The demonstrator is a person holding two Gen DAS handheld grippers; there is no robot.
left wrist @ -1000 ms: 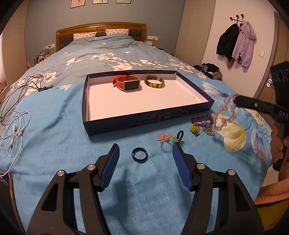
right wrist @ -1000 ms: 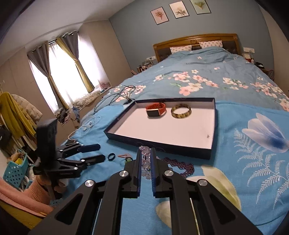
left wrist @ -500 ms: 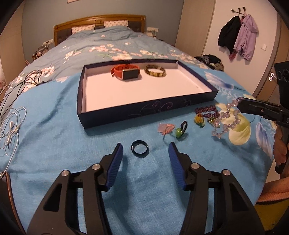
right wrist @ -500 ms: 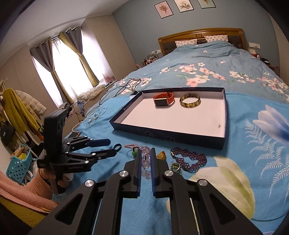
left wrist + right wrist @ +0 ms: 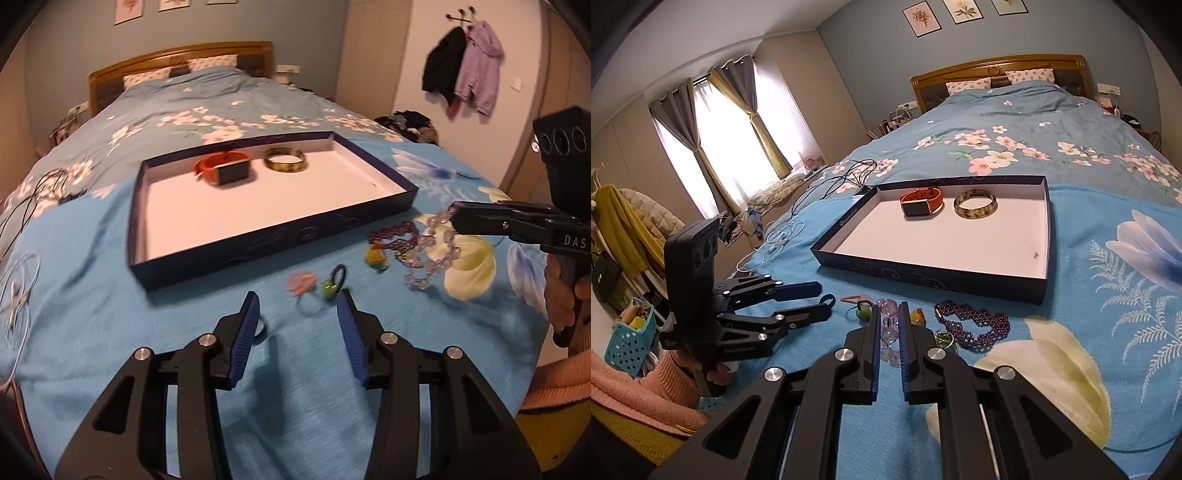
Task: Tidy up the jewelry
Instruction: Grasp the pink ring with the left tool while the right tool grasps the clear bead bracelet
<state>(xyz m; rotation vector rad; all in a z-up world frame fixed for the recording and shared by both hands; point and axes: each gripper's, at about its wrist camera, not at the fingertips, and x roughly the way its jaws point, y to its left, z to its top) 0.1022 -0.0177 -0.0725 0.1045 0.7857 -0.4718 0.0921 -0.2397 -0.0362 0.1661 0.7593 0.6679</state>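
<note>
Closing over the last second, the left tongs (image 5: 297, 301) stood half-open with nothing between them; the black ring (image 5: 260, 329), centred ahead earlier, now lay against the left pad, so the grasp looked misaligned. The right tongs (image 5: 887, 314) stayed clamped on the clear bead bracelet (image 5: 432, 254), its loop trailing onto the bed (image 5: 110, 295) beside the tray (image 5: 258, 254).
</note>
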